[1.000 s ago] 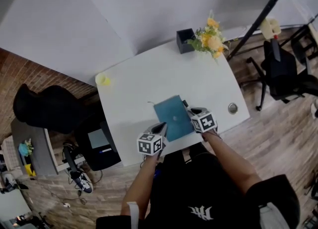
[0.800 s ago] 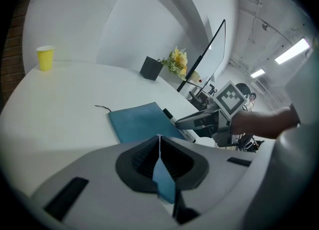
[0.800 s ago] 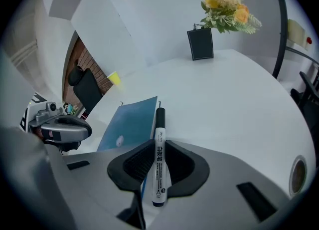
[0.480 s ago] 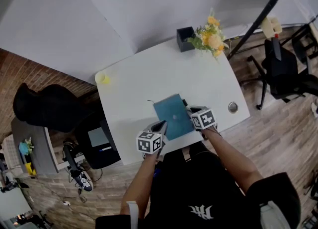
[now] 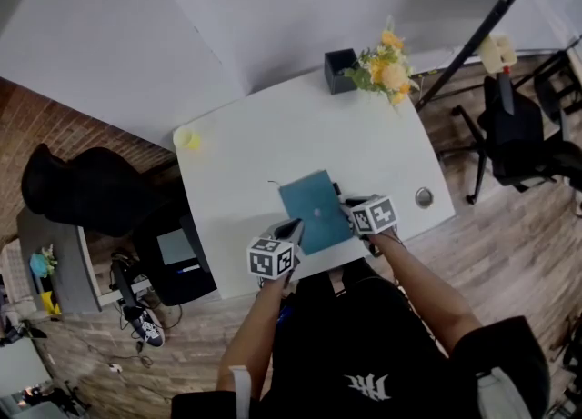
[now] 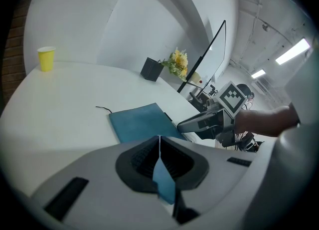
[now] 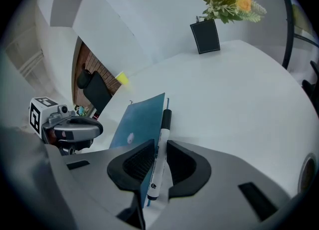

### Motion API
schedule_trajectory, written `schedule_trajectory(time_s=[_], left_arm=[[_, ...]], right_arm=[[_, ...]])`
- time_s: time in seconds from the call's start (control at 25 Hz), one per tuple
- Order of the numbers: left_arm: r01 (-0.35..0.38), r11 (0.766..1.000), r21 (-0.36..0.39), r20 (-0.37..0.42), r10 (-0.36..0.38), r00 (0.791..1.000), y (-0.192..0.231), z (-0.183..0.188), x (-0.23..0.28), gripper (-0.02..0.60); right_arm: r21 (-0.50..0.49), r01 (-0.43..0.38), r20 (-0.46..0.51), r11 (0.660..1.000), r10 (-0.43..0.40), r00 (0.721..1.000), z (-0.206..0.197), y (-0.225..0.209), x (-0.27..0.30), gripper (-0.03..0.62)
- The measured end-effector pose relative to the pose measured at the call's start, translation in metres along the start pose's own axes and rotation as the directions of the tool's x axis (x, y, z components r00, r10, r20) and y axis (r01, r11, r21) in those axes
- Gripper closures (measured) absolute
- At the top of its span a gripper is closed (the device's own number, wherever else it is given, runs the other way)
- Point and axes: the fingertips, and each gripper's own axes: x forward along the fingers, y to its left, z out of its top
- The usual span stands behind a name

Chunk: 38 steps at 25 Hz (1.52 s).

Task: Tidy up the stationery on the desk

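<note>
Hardly anything has moved; my right hand-held gripper (image 7: 158, 148) has only tipped a little. It is half shut on a smooth pen (image 7: 164, 124) beside the blue notebook (image 5: 314, 211). My left hand-held gripper (image 6: 159, 140) pinches the notebook's near edge tight. It looks light and bendy, so holding both sides is best.

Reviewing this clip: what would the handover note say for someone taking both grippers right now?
Left gripper: shut on the near corner of the blue notebook.
Right gripper: shut on a white marker, with the notebook's right edge pinched beside it.
Things: the notebook is at the near edge of the desk. The black holder is at the far edge.
Done: nothing visibly stowed.
Left: probably marker into the holder, then place the notebook neatly.
</note>
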Motion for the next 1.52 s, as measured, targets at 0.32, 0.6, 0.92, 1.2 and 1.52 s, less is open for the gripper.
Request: schedule_trajectory(time_s=[0.32, 0.6, 0.92, 1.2, 1.52], left_arm=[[-0.011, 1.0, -0.005, 0.004, 0.011, 1.0, -0.001, -0.004, -0.002, 0.572], [-0.016, 1.0, 0.004, 0.019, 0.016, 1.0, -0.005, 0.001, -0.004, 0.572], [-0.022, 1.0, 0.008, 0.035, 0.022, 0.999, -0.011, 0.003, -0.007, 0.572], [-0.028, 1.0, 0.005, 0.042, 0.028, 0.999, -0.013, 0.003, -0.007, 0.572], [-0.035, 0.999, 0.035, 0.099, 0.031, 0.995, -0.025, 0.029, -0.014, 0.572]], right_arm=[[-0.045, -0.01, 0.021, 0.999, 0.011, 1.0, 0.001, 0.004, -0.002, 0.505], [-0.066, 0.005, 0.031, 0.998, -0.003, 1.0, 0.008, 0.003, -0.006, 0.505], [-0.073, 0.02, 0.04, 0.997, -0.017, 0.999, 0.01, -0.003, -0.012, 0.505], [-0.073, 0.012, 0.048, 0.997, -0.008, 0.999, 0.011, -0.004, -0.015, 0.505], [-0.11, -0.033, 0.101, 0.993, 0.044, 0.994, 0.031, 0.017, -0.032, 0.505]])
